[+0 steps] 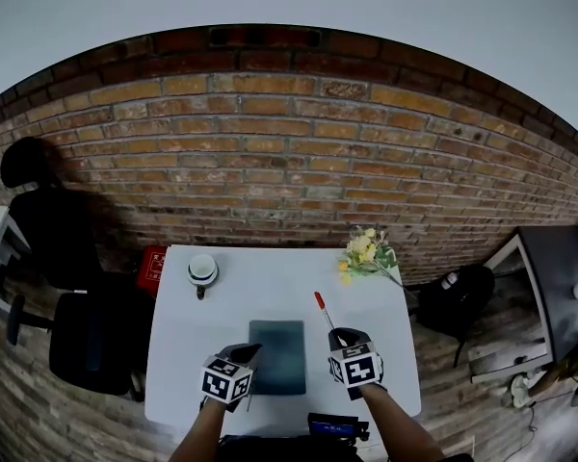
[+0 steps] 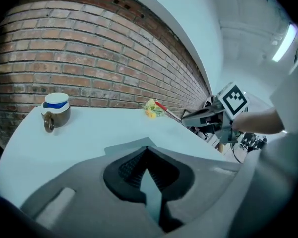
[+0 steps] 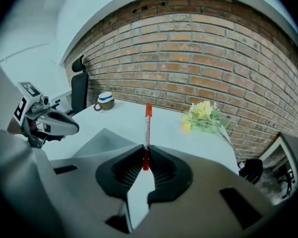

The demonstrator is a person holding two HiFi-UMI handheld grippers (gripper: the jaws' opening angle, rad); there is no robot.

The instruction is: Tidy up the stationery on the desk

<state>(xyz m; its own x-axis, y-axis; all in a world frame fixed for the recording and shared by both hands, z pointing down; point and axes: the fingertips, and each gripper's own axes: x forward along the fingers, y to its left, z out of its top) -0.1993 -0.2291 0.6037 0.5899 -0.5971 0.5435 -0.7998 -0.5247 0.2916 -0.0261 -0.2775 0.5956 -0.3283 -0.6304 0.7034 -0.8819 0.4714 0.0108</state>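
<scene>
Pen (image 3: pixel 147 128) clamped in right gripper (image 3: pixel 145 158), held up just right of notebook (image 1: pixel 276 354); left gripper (image 2: pixel 147 155) closed, empty, at notebook's left. Carrying step; next probably needs lining pen up for placement by notebook.

- Dim overall with a cool bluish cast; the white desk (image 1: pixel 270 287) is the brightest patch.
- Heavy fisheye: the brick wall (image 1: pixel 289 152) bows into an arch, and the gripper views go black at the corners.
- The ceiling light strip (image 2: pixel 283 43) glares in the left gripper view.
</scene>
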